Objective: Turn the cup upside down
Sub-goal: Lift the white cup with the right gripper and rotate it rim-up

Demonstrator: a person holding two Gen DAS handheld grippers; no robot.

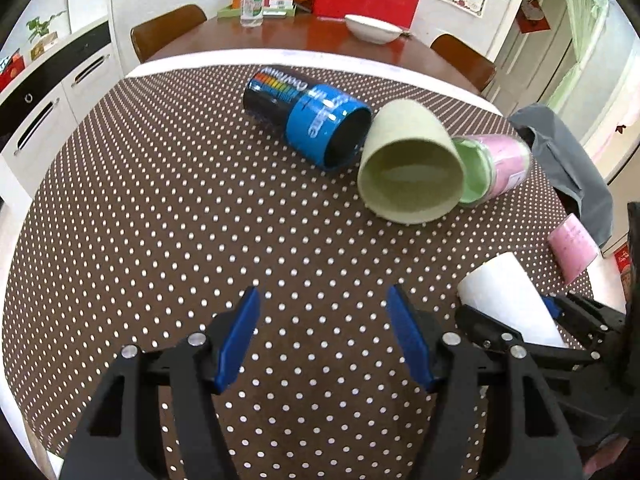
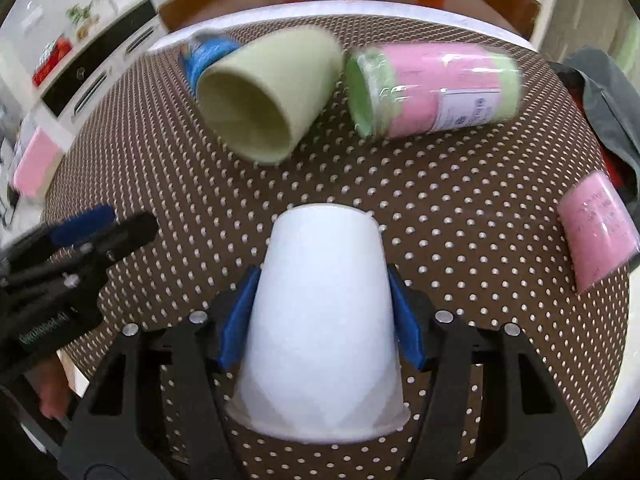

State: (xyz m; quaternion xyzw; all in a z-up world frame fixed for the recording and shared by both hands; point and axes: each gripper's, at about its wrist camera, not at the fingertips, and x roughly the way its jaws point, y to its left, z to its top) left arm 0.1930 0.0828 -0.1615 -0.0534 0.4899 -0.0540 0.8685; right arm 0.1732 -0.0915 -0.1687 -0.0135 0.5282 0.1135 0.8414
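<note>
A white cup (image 2: 324,320) sits between the blue pads of my right gripper (image 2: 322,312), its closed base pointing away from the camera and its rim toward it; the pads press its sides. In the left wrist view the same white cup (image 1: 508,296) shows at the lower right, held by the right gripper (image 1: 516,320). My left gripper (image 1: 324,332) is open and empty above the dotted tablecloth (image 1: 160,220), and it shows in the right wrist view (image 2: 80,236) at the left.
A pale green cup (image 1: 408,164) lies on its side, mouth toward me. A blue and black cup (image 1: 304,116) and a pink and green wrapped stack (image 1: 496,164) lie beside it. A pink packet (image 2: 600,228) and grey cloth (image 1: 568,168) are at the right edge.
</note>
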